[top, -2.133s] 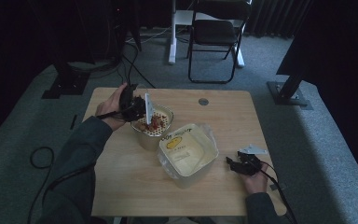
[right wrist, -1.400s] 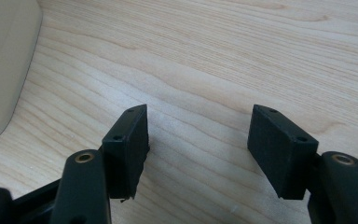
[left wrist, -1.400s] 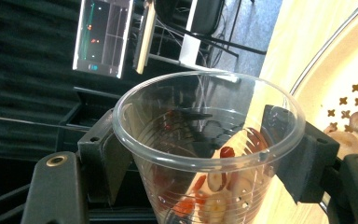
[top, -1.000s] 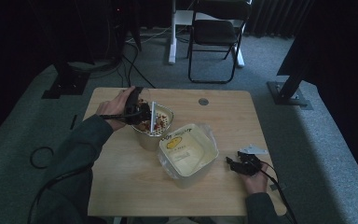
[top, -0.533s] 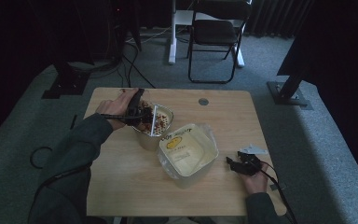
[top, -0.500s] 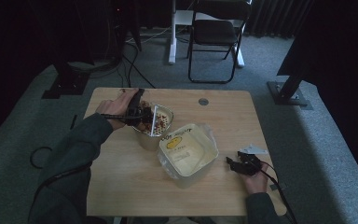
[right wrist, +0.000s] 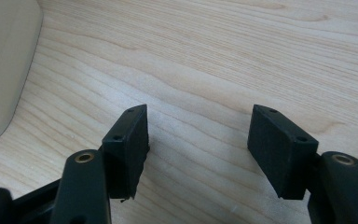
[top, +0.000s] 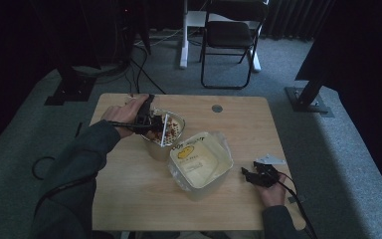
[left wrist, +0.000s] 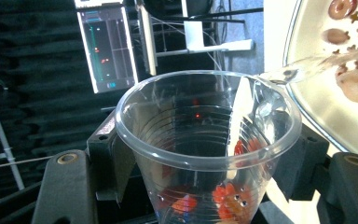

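Left gripper (left wrist: 205, 186) clamps clear cup (left wrist: 208, 144), base cut off; right gripper (right wrist: 200, 154) spread, empty.

1. Two hand-held grippers: left (top: 151, 122), right (top: 251, 175).
2. One clear plastic cup (left wrist: 208, 140).
3. One metal bowl (top: 175, 130).
4. One cream tub (top: 200, 162).
5. One desk (top: 129, 189).
6. One chair (top: 230, 37).

The left claw (top: 151, 121) is clamped, its forearm reaching forward; the right claw (right wrist: 198, 149) lies low, jaws spread apart.

Clear glossy plastic cup (left wrist: 208, 149), shiny metal bowl (left wrist: 318, 88), matt wooden table (right wrist: 214, 60).
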